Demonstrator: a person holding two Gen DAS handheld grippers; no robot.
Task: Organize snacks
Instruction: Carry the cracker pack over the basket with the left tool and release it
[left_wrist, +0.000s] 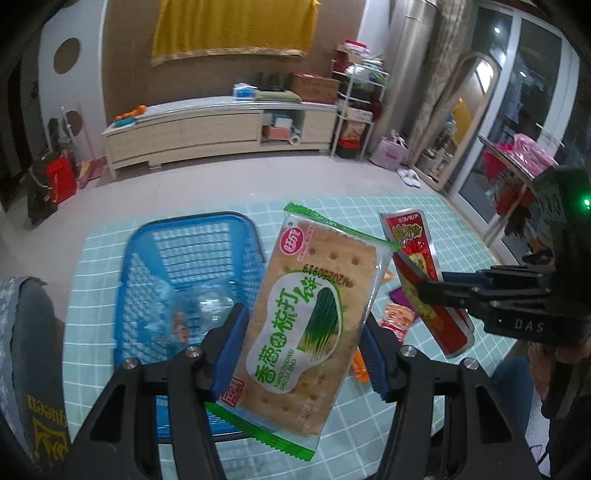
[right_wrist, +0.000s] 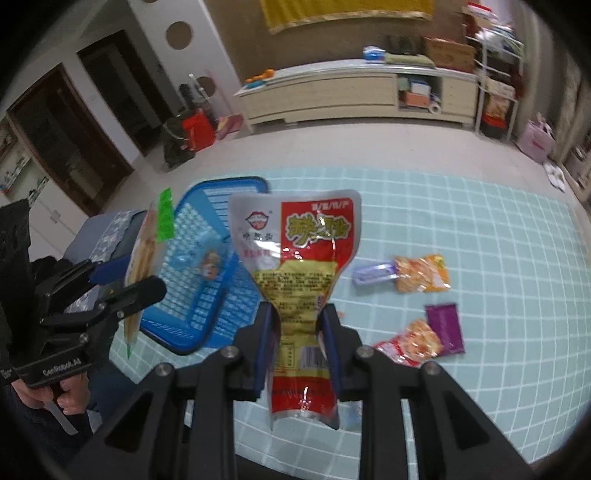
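leftmost, blue basket (left_wrist: 192, 258) on checked tablecloth (right_wrist: 461, 221); next, cracker packet (left_wrist: 306, 314) clamped in left gripper (left_wrist: 299, 354); then red pouch (right_wrist: 303, 280) pinched in right gripper (right_wrist: 297, 347); rightmost, loose snack packets (right_wrist: 421, 273) on cloth.

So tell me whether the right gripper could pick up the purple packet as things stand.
Probably not yet: the right gripper is already shut on the red pouch. The purple packet lies uncovered on the tablecloth, so the way is otherwise free.
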